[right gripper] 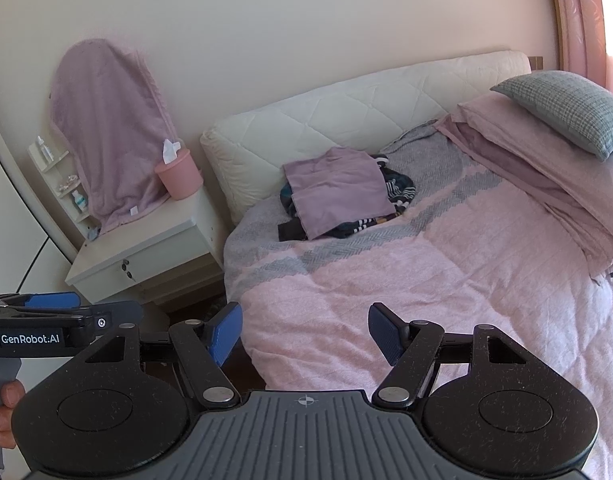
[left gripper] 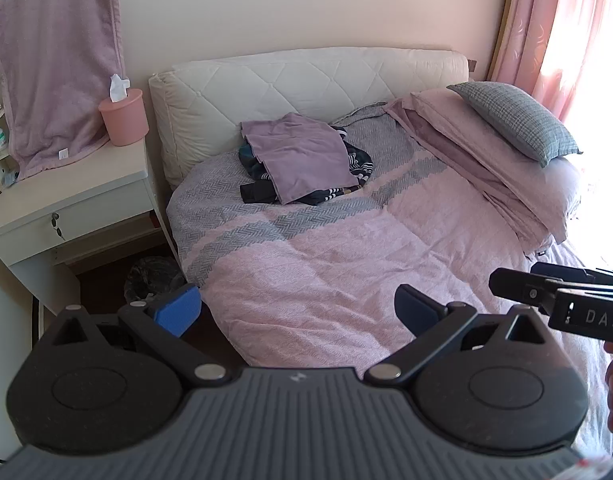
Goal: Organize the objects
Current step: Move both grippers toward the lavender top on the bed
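Observation:
A folded mauve cloth point(left gripper: 302, 156) lies on a heap of dark patterned clothes point(left gripper: 358, 162) near the head of the bed point(left gripper: 326, 264); the cloth point(right gripper: 338, 192) and the clothes point(right gripper: 398, 186) also show in the right wrist view. My left gripper point(left gripper: 296, 310) is open and empty, held above the bed's near corner, well short of the pile. My right gripper point(right gripper: 306, 336) is open and empty, also over the near edge of the bed. Each gripper shows from the side in the other's view, the right one point(left gripper: 506, 282) and the left one point(right gripper: 106, 316).
A white nightstand point(left gripper: 66, 196) stands left of the bed with a pink tissue holder point(left gripper: 124, 116) and a draped mauve towel point(left gripper: 54, 64). A grey pillow point(left gripper: 514, 118) lies on folded pink bedding point(left gripper: 478, 160) at the right. A bin point(left gripper: 152, 278) stands by the bed. Pink curtains point(left gripper: 538, 20) hang at the right.

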`<state>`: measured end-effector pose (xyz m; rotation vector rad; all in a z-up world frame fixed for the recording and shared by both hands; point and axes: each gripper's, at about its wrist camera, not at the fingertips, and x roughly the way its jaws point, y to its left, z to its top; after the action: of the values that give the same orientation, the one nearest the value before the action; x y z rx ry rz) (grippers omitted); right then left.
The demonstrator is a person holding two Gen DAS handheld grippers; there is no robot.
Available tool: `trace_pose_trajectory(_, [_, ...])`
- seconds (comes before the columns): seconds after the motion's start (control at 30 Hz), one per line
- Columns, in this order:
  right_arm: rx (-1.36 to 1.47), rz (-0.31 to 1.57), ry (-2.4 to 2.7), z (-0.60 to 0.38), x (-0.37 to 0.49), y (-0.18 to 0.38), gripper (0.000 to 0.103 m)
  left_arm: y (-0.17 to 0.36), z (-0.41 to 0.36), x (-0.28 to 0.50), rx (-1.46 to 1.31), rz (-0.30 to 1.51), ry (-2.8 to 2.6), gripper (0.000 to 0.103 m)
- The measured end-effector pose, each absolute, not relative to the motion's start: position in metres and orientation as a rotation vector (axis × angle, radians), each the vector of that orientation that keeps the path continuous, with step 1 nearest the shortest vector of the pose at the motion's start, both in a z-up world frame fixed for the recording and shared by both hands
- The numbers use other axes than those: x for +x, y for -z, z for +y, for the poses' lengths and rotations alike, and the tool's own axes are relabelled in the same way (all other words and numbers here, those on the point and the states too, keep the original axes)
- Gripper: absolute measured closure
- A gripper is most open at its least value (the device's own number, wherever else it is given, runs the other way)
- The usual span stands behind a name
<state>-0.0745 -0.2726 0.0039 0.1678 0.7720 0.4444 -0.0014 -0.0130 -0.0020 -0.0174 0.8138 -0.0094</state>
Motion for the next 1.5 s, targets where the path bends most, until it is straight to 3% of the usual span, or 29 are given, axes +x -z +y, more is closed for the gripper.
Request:
trace_pose_trajectory(0.93, [0.194,0.802,-0.380,-0.271,-0.042,0.004,0.036,0.009,-0.006,0.041,-0.005,0.841,0.048,0.001])
trace_pose_trajectory(1.5, [0.219,0.883,-0.334,-0.219,0.067,0.045,0.036,0.062,0.045,0.172,0.000,0.976,0.111,0.001])
